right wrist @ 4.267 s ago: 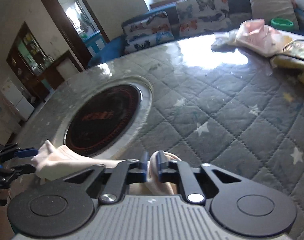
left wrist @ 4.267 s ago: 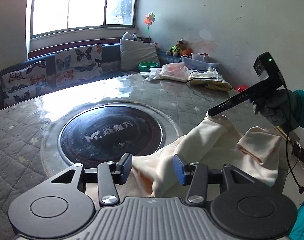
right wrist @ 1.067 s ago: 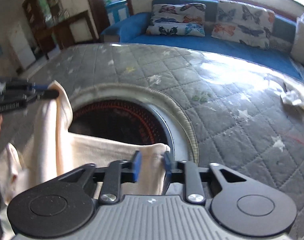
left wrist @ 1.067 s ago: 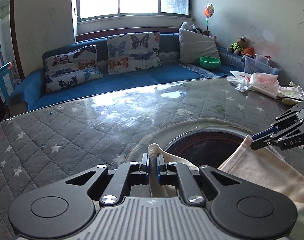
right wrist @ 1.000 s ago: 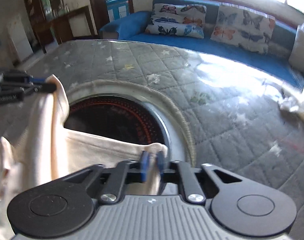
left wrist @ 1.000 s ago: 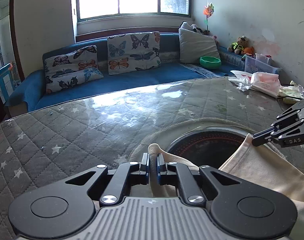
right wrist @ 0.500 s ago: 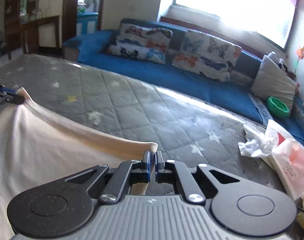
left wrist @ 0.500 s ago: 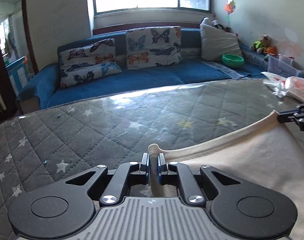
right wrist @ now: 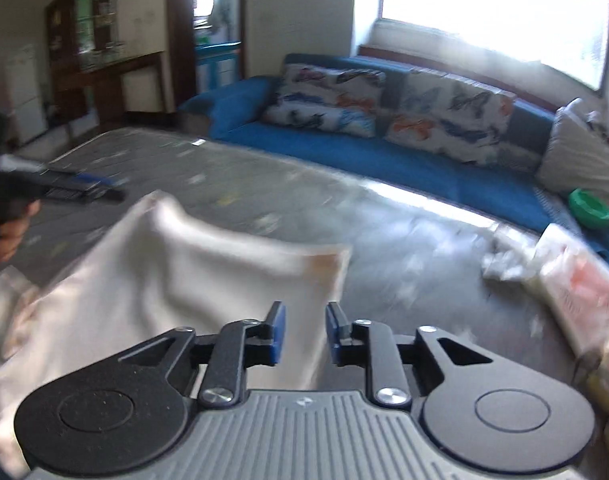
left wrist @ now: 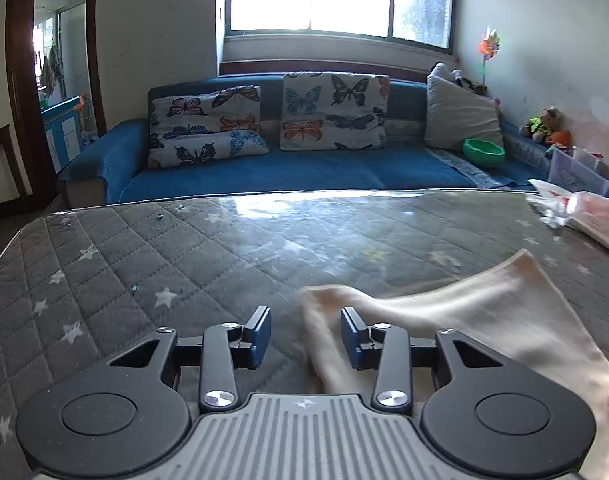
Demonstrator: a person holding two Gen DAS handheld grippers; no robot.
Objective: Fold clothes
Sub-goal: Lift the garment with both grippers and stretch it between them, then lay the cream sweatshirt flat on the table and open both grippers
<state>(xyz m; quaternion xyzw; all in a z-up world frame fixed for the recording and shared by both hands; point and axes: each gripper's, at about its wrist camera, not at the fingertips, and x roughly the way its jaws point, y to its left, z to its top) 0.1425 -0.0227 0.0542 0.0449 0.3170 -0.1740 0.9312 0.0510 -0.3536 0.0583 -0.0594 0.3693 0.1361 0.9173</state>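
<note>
Both grips on the cream garment (left wrist: pixel 484 320) are letting go: half a second ago each was pinching a corner. The left hand-held gripper (left wrist: pixel 305 334) is now hovering agape over the table (left wrist: pixel 144 256), the right hand-held gripper (right wrist: pixel 302 334) likewise, and the cloth is settling flat, ready for folding.

Soft matt cream cloth garment (left wrist: pixel 484 312); grey quilted star-print fabric table cover (left wrist: pixel 144 264) under a glossy clear film; matt black plastic gripper (left wrist: pixel 305 336) with ribbed grey housing, shiny metal screws; crinkly translucent plastic bag (right wrist: pixel 572 280).
</note>
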